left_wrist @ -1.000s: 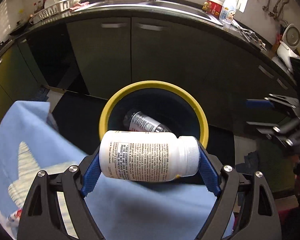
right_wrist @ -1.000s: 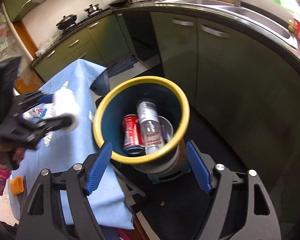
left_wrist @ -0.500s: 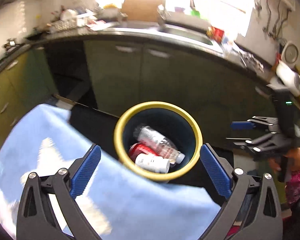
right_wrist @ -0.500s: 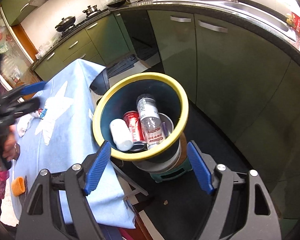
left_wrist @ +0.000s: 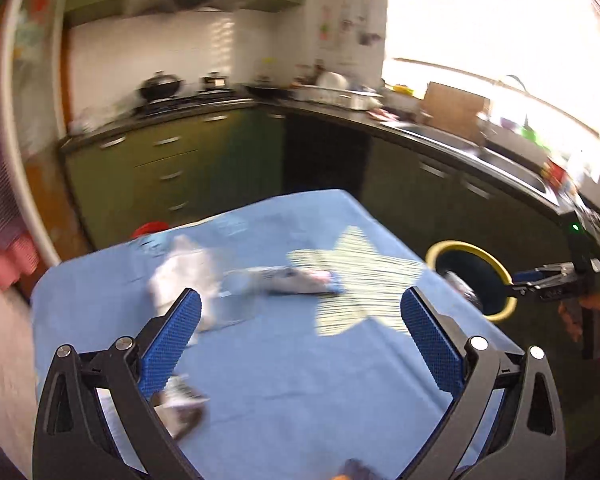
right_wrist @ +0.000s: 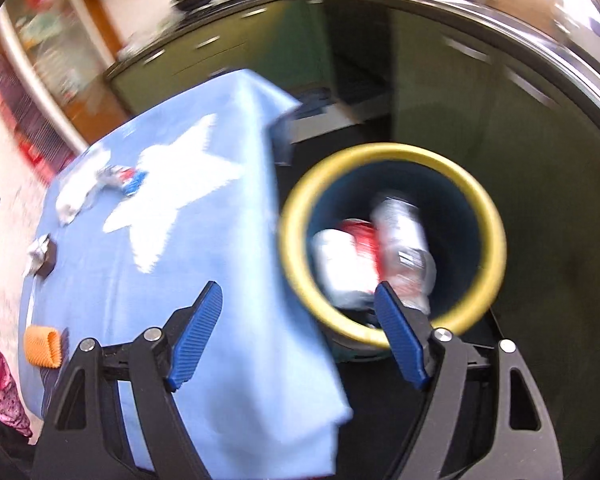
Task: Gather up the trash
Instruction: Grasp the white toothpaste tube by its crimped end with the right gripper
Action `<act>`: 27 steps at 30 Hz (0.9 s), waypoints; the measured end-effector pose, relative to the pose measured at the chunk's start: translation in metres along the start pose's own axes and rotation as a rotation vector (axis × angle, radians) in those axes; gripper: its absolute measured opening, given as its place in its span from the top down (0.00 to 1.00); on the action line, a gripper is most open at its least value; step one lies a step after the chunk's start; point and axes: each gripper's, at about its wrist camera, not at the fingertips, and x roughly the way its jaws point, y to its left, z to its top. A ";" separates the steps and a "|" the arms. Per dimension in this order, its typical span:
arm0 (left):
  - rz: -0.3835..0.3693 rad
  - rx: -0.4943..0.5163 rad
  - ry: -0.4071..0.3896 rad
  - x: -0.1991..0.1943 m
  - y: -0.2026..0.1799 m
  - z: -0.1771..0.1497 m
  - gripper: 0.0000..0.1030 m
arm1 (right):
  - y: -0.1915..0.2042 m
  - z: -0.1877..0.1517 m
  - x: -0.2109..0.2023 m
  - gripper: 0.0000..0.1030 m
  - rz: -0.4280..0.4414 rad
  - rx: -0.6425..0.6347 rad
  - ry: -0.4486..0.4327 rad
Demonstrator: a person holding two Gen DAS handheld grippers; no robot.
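Dropped white bottle (right_wrist: pixel 336 264) now lies in yellow-rimmed bin (right_wrist: pixel 488 216); both grippers' fingers spread, empty

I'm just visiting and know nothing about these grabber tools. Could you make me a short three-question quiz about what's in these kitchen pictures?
1. True or false: the left gripper is holding a bottle.
2. Where does the yellow-rimmed bin stand: A) on the blue tablecloth, B) on the floor beside the table, C) on the kitchen counter?
3. Name one thing inside the bin.

Key:
1. False; its jaws stand wide with nothing between them.
2. B.
3. Any of: the white pill bottle, the red can, the clear plastic bottle.
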 end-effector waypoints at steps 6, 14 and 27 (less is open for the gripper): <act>0.156 -0.115 -0.019 -0.008 0.085 -0.029 0.04 | 0.093 0.042 0.038 0.28 0.148 -0.228 0.010; 0.114 -0.167 0.005 -0.004 0.108 -0.050 0.04 | 0.156 0.104 0.106 0.33 0.322 -0.455 0.060; 0.106 -0.146 0.019 0.006 0.091 -0.049 0.04 | 0.193 0.126 0.174 0.45 0.287 -0.661 0.146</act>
